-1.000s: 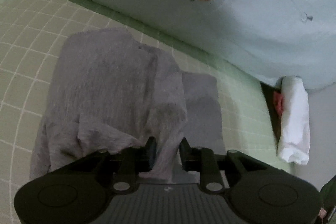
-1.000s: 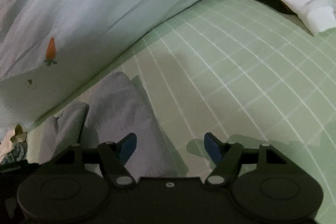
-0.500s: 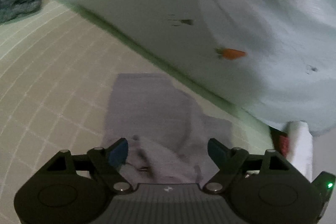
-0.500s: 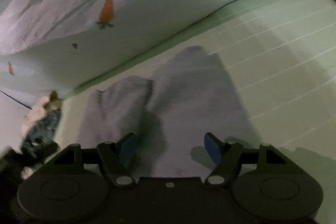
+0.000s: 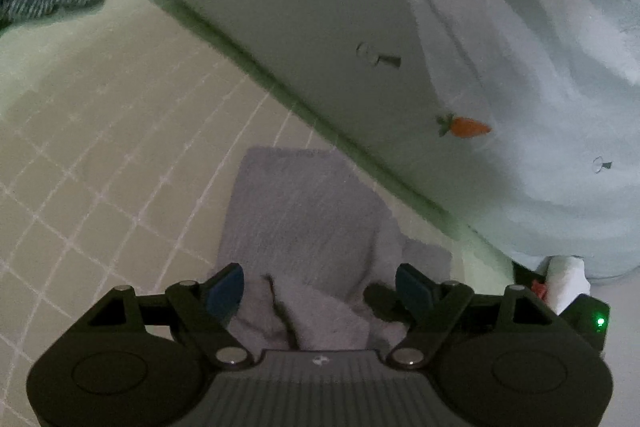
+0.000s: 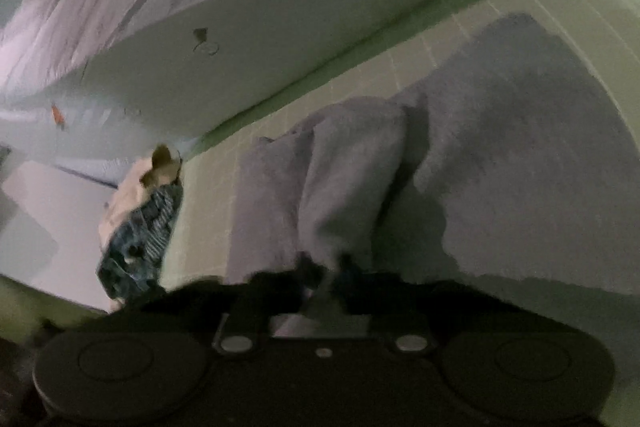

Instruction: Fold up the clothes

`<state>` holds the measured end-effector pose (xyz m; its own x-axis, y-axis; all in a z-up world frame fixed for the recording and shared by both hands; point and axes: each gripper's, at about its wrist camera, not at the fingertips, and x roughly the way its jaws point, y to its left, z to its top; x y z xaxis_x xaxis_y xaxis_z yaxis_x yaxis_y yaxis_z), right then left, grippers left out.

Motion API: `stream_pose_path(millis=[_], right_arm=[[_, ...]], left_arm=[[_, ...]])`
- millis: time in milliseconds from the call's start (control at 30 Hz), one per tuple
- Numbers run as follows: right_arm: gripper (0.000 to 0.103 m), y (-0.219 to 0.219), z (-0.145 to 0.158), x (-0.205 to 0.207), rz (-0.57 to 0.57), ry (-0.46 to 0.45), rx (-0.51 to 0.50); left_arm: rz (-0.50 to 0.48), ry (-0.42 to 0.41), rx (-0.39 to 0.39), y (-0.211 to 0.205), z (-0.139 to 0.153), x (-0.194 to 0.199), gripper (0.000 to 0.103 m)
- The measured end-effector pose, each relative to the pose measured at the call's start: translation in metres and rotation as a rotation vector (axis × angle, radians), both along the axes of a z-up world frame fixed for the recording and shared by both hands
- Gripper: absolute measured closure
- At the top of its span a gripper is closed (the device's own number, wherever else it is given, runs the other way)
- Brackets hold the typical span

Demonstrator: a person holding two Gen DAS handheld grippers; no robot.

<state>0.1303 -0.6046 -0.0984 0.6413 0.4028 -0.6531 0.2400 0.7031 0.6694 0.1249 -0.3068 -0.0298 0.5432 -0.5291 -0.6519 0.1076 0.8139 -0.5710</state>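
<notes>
Grey garment (image 5: 304, 223): on green checked bed sheet (image 5: 100, 155), beside carrot-print duvet (image 5: 500, 67); partly folded, near end bunched, fold unfinished. Left gripper (image 5: 320, 291): spread wide, empty. Right gripper (image 6: 326, 267): pinched onto a raised garment fold.

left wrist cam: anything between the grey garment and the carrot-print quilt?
Only a bare strip of green grid sheet separates the grey garment from the carrot-print quilt, seen in the left wrist view.
</notes>
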Motion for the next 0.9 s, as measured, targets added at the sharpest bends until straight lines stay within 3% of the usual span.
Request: stream_pose_path(millis=[133,233,300,400,500,533,600,800,900], right_arm=[[0.096,-0.007,0.031,-0.006,0.044,-0.146,-0.070],[0.097,-0.025,0.068,-0.020,0.068,-0.286,-0.168],[0.097,-0.046,0.080,-0.027,0.030,-0.328,-0.190],[0.096,-0.084,0.067,-0.036,-0.011,-0.261,-0.260],[0.073,-0.103,0.028,-0.035,-0.039,0.029,-0.414],[0.065,-0.103,0.021,-0.040,-0.041,0.064,-0.459],[0.053,-0.103,0.014,-0.049,-0.050,0.072,-0.452],[0.042,-0.102,0.005,-0.054,-0.145,0.053,-0.310],[0.032,-0.097,-0.002,-0.047,-0.154,0.051,-0.313]], left_arm=[[-0.008,-0.092,-0.040,0.011,0.024,0.001,0.015],[-0.010,-0.144,-0.018,0.011,0.034,0.001,0.014],[-0.016,-0.144,0.017,0.005,0.033,0.002,0.014],[-0.028,-0.104,0.050,-0.004,0.021,0.005,0.014],[-0.067,-0.045,0.082,-0.017,0.004,0.004,0.014],[-0.085,-0.026,0.100,-0.023,-0.002,0.003,0.014],[-0.118,0.009,0.135,-0.033,-0.013,0.002,0.014],[-0.179,0.062,0.206,-0.050,-0.031,0.002,0.014],[-0.195,0.073,0.240,-0.053,-0.036,0.002,0.014]])
